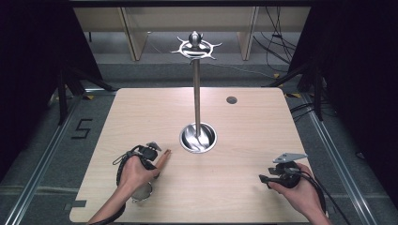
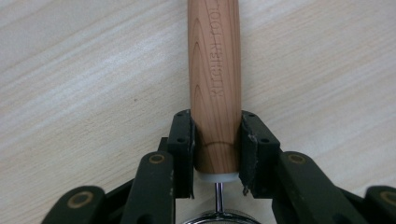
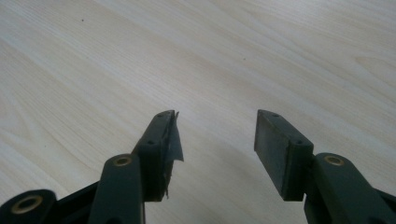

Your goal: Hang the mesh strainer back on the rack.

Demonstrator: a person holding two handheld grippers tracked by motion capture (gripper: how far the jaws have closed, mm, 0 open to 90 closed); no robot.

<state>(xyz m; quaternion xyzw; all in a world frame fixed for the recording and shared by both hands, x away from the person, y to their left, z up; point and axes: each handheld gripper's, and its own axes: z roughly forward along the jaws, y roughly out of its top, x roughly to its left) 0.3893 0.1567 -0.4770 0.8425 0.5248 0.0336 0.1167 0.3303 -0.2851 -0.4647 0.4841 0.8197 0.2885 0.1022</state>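
At the lower left of the high view, the left gripper [image 1: 152, 151] is held in a hand over a utensil with a wooden handle [image 1: 164, 158] whose tip pokes out toward the centre of the table [image 1: 244, 140]; a shiny metal part of that utensil [image 1: 141, 192] shows below the hand. In the left gripper view the handle [image 2: 215, 88] runs up the middle of the frame, and both pads press against its lower end, clamped on it, with a thin metal stem just below. At the centre of the high view stands a metal stand [image 1: 197, 79] with a hooked crown at the top; its base is a round steel bowl [image 1: 198, 138], and nothing but the pole shows inside it. At the lower right, the right gripper [image 1: 264, 178] hovers low over bare wood, jaws spread apart with nothing between them [image 3: 217, 135].
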